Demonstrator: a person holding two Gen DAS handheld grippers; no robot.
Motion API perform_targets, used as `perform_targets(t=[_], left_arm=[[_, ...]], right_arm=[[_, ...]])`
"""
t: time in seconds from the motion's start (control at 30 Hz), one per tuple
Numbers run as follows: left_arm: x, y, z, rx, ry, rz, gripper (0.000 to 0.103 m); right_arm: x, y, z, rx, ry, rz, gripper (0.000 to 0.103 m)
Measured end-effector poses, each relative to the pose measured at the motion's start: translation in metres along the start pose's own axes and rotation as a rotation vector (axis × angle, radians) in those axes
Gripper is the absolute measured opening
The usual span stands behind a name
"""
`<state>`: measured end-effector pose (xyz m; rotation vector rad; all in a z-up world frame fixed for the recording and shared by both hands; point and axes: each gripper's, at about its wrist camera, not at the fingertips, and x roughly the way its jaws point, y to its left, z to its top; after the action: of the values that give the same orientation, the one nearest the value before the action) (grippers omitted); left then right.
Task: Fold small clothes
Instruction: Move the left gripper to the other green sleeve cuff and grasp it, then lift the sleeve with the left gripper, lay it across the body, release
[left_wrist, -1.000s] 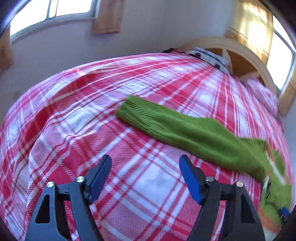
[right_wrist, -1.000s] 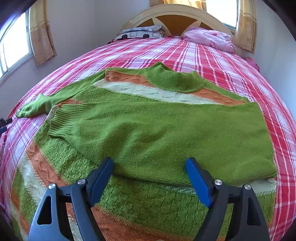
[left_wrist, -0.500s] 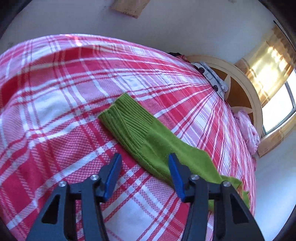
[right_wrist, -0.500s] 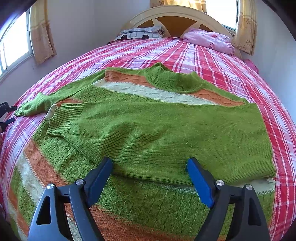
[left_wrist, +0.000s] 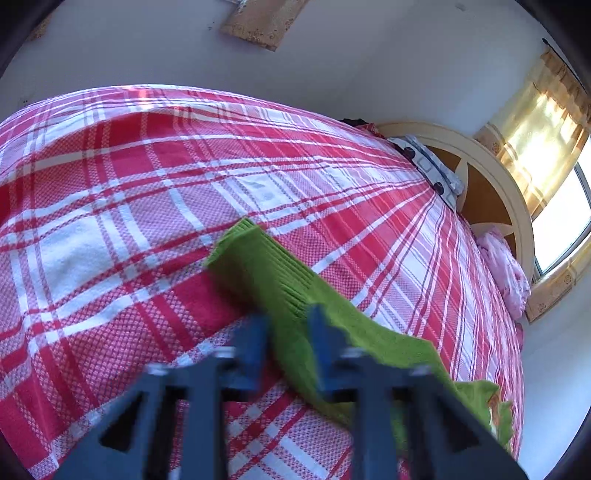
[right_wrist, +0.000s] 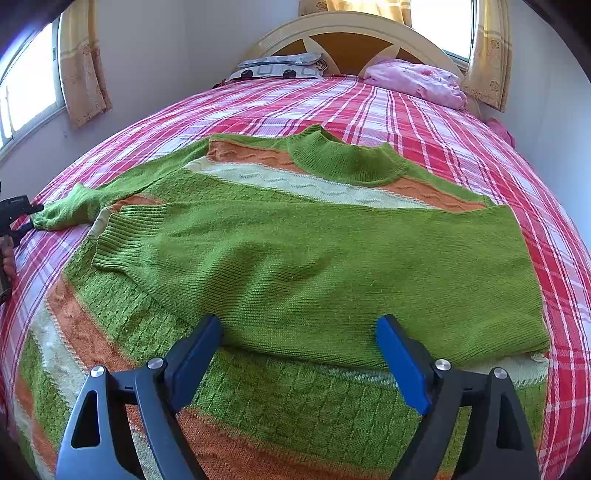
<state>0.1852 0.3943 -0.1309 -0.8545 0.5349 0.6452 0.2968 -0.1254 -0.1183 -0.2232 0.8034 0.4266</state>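
While the green knitted sweater with orange and cream bands (right_wrist: 295, 229) lies spread flat across the red-and-white plaid bedspread (right_wrist: 424, 118), one of its plain green sleeves (right_wrist: 332, 269) is already folded across the chest, its ribbed cuff near the far side of the body. The other green sleeve (left_wrist: 280, 288) stretches out sideways over the plaid cloth, and the left gripper (left_wrist: 286, 325) has just closed its blue pads onto it a little behind the ribbed cuff; the picture is blurred there, so the pinch seems to take the fabric's full thickness, though I cannot be sure. The right gripper (right_wrist: 299, 354) hangs above the sweater's lower half with its blue jaws spread wide, nothing between them. At the head of the bed, by the cream arched wooden headboard (right_wrist: 354, 33), rest a crumpled pink cloth (right_wrist: 417, 81) and a grey patterned pillow (right_wrist: 280, 66).
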Motion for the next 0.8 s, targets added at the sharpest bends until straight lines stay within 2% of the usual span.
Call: perform_targets(t=[0.07,0.17,0.37,0.5,0.67,0.8], left_arm=[[-0.007,0.001,0.002,-0.001,-0.019,-0.029,0.006],[-0.035,-0.011,0.01,0.04,-0.098,-0.075,0.006],[-0.09,-0.05,0.028,0.094,-0.185,-0.21,0.006],[-0.12,-0.087,0.029,0.167,-0.24,-0.291,0.006],[-0.138,-0.139,0.022,0.247,-0.239,-0.412,0.006],[-0.15,-0.177,0.015,0.316,-0.239,-0.501,0.006]], right_arm=[[0.0,0.0,0.0,0.0,0.0,0.001,0.087],[0.0,0.0,0.0,-0.004,0.001,0.005,0.088],[0.0,0.001,0.0,-0.003,0.001,0.006,0.088],[-0.003,-0.001,0.0,0.005,-0.013,0.02,0.088],[-0.029,-0.017,0.004,0.095,-0.093,0.067,0.088],[-0.053,-0.026,0.004,0.1,-0.135,0.064,0.088]])
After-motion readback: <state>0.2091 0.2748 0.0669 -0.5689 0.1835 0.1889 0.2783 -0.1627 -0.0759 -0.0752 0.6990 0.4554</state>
